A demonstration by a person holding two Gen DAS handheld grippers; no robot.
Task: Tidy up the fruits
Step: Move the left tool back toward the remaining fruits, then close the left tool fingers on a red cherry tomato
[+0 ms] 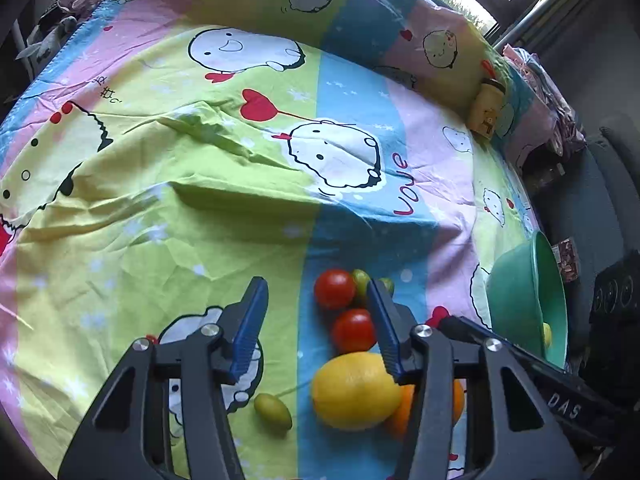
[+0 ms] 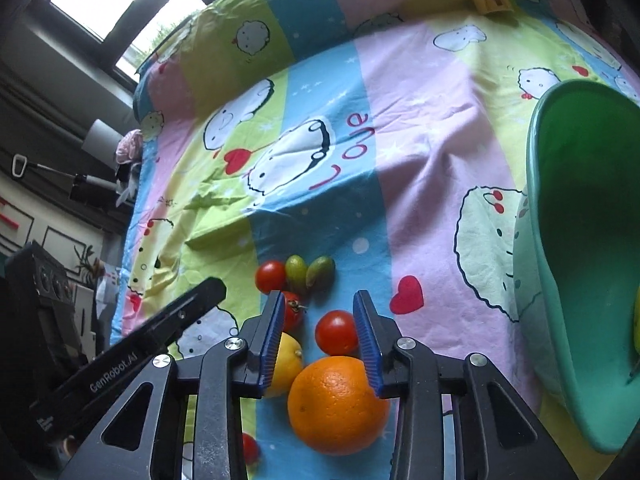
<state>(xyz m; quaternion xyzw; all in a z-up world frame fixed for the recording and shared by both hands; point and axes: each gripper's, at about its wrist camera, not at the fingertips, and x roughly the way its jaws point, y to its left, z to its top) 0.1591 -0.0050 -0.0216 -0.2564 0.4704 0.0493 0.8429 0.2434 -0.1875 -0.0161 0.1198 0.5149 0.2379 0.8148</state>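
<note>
Fruit lies in a loose cluster on the blue stripe of the bedsheet point(image 1: 168, 208), toward the bed's near edge. A green bowl point(image 1: 528, 300) sits tilted at the right edge, rim facing the cluster, with a yellowish fruit already inside.

Left gripper point(image 1: 318, 292): jaws open, pads not pressing anything. Between and below them: two tomatoes point(image 1: 334, 288), a lemon point(image 1: 356, 390), and one small green fruit point(image 1: 273, 412) lying apart to the left. The right-hand finger stands just beside the lemon and hides part of the orange behind it.

Right gripper point(image 2: 320, 308): jaws open, straddling a tomato point(image 2: 336, 332) and poised over the orange point(image 2: 338, 404). Cannot tell whether the right pad touches the orange; no grip visible.

Risks, as judged:
- Fruits touch one another. Closing on one may nudge its neighbours, and round fruit on soft cloth rolls easily, possibly toward the near edge.
- The orange is wide for the present jaw gap; a pinch above its widest part could squirt it out.
- Tomatoes are soft; a hard squeeze may bruise or split them.
- Both grippers work the same cluster close together: collision likely if both go in at once.
- The tilted bowl may rock or spill when fruit is dropped in.
</note>
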